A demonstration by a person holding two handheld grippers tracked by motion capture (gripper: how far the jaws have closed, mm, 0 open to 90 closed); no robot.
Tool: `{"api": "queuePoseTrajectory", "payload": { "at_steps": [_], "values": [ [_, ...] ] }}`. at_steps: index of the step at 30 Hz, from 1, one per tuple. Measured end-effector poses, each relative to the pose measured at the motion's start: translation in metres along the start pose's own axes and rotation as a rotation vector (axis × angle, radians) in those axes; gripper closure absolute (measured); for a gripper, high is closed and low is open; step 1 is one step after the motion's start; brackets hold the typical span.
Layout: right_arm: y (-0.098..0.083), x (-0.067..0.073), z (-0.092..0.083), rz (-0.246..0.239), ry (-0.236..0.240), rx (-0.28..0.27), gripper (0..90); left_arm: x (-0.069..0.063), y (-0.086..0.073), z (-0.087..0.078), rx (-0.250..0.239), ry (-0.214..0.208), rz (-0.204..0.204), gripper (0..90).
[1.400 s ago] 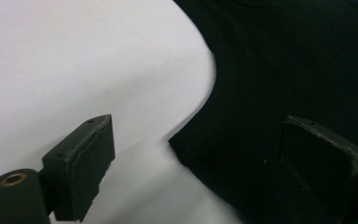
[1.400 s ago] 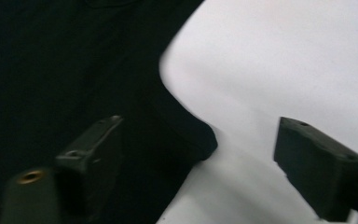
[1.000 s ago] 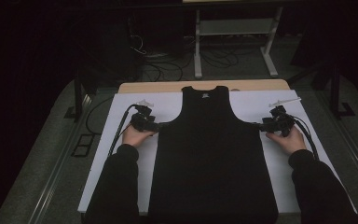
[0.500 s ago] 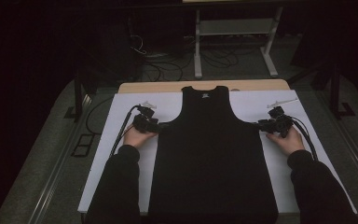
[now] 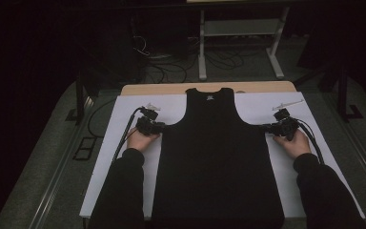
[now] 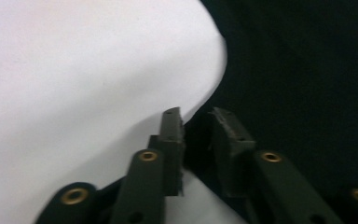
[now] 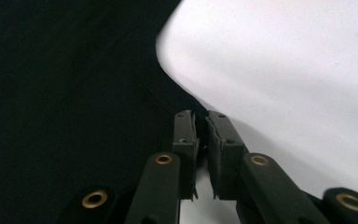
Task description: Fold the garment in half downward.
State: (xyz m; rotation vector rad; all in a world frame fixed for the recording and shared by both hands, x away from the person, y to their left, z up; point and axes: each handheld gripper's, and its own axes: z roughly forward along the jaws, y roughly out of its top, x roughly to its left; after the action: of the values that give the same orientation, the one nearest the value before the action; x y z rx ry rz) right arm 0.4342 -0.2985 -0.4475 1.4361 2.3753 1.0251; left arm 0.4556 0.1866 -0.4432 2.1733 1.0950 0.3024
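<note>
Both jaws tighter on black tank top [image 5: 217,157]

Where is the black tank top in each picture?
High view: the black tank top lies flat in the middle of the white sheet.
Left gripper view: it fills the right side, its edge between the jaws.
Right gripper view: it fills the left side.
Shared landmark: the curved armhole edge against the white sheet.
</note>
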Motion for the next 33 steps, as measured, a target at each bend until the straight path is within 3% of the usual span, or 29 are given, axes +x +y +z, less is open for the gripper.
{"api": "queuePoseTrajectory", "payload": {
  "at_steps": [5,10,16,26,33],
  "values": [
    [0.000,0.000,-0.001,-0.001,0.002,0.003,83.2,-0.003,0.001,-0.001,-0.004,0.015,0.004,85.5],
    [0.000,0.001,-0.001,-0.006,0.001,-0.001,83.4,-0.006,0.002,-0.003,0.001,0.025,0.024,86.4],
    [0.001,0.001,-0.006,0.005,0.007,-0.024,83.5,-0.010,0.004,-0.013,-0.039,0.029,0.035,86.5],
    [0.001,0.007,-0.019,0.021,0.040,-0.062,83.5,-0.012,0.003,-0.026,-0.103,0.011,-0.002,86.6],
    [-0.003,0.010,-0.024,0.016,0.050,-0.067,83.7,-0.014,-0.001,-0.033,-0.128,0.002,-0.003,86.6]
  ]
}}
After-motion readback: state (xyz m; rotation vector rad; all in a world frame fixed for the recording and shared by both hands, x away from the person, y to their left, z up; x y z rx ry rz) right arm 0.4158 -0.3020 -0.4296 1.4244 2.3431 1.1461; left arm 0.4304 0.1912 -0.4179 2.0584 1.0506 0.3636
